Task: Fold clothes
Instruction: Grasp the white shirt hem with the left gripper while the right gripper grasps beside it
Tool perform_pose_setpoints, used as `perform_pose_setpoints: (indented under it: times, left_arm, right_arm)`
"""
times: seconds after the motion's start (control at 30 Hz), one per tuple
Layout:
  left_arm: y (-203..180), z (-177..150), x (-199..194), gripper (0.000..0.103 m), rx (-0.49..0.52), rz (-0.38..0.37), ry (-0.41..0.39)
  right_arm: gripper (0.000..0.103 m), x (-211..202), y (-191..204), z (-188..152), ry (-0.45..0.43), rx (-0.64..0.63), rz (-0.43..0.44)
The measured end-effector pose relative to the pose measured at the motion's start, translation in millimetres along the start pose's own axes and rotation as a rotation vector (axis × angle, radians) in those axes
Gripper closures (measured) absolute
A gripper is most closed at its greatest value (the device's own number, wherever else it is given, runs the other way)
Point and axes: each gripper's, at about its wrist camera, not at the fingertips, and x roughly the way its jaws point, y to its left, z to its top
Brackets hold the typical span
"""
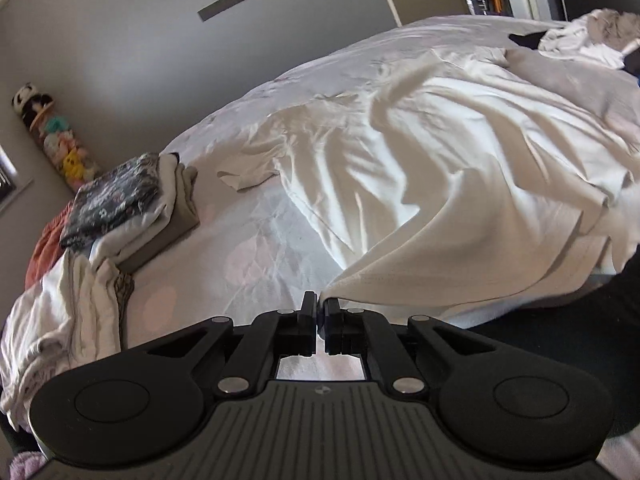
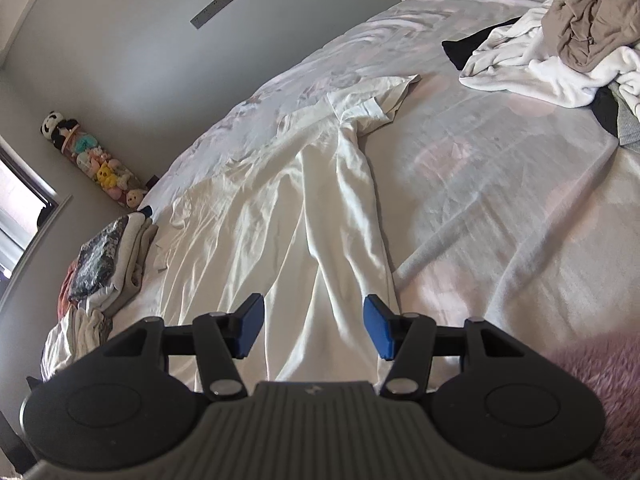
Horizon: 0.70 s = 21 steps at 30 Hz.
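A cream white garment (image 1: 420, 176) lies rumpled across the bed. My left gripper (image 1: 321, 322) is shut on its near corner, and the cloth rises from the fingers toward the right. In the right wrist view the same garment (image 2: 280, 232) stretches away from me, its far end with a sleeve (image 2: 380, 106) lying on the bedspread. My right gripper (image 2: 314, 326) is open just above the garment's near end, blue pads (image 2: 378, 326) apart with cloth beneath and nothing held.
A stack of folded clothes (image 1: 128, 208) sits at the bed's left side, loose white cloth (image 1: 64, 320) below it. A pile of unfolded laundry (image 2: 560, 48) lies at the far right. A tube of plush toys (image 2: 96, 160) leans on the wall. Pink fuzzy fabric (image 2: 600, 384) is at lower right.
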Motion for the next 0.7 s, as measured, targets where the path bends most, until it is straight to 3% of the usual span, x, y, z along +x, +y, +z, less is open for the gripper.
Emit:
perform_pose_setpoints:
  times: [0.2,0.43,0.7]
  left_arm:
    - [7,-9,7,0.101,-0.043,-0.017,0.023]
    - [8,-15,15,0.101,-0.078,-0.053,0.048]
    - [15,-20,18,0.101,-0.120,-0.085,0.051]
  right_arm:
    - [0.064,6,23,10,0.171,-0.256,-0.099]
    - [0.068,21,46,15,0.403,-0.660,-0.169]
    - [0.068,61,67,5,0.635,-0.907,-0.178]
